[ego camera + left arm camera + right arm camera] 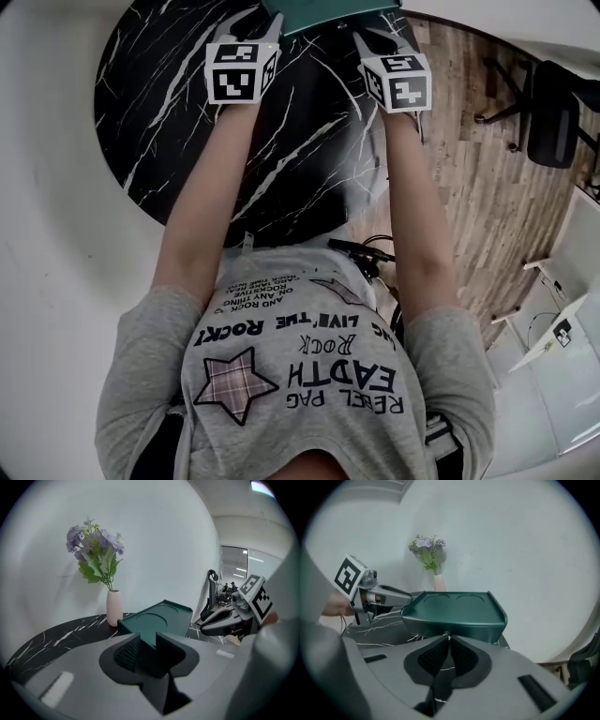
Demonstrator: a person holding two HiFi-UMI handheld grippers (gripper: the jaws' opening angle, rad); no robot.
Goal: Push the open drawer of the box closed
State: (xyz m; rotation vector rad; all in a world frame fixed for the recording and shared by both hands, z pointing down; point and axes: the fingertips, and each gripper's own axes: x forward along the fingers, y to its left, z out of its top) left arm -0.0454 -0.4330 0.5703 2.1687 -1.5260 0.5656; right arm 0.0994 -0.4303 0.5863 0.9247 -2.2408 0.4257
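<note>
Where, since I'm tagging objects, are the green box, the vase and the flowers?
green box (454, 610): right gripper view, on its top surface.
vase (114, 609): left gripper view, on its body.
flowers (102, 541): left gripper view, on the blossoms.

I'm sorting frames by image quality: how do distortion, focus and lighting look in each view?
Head view: heavy fisheye bending, sharp, with the green box cropped by the top edge. Left gripper view: dark round vignette, near jaws dim and soft, the vase and flowers crisp. Right gripper view: same vignette, soft even light, a mild sheen on the green box.
</note>
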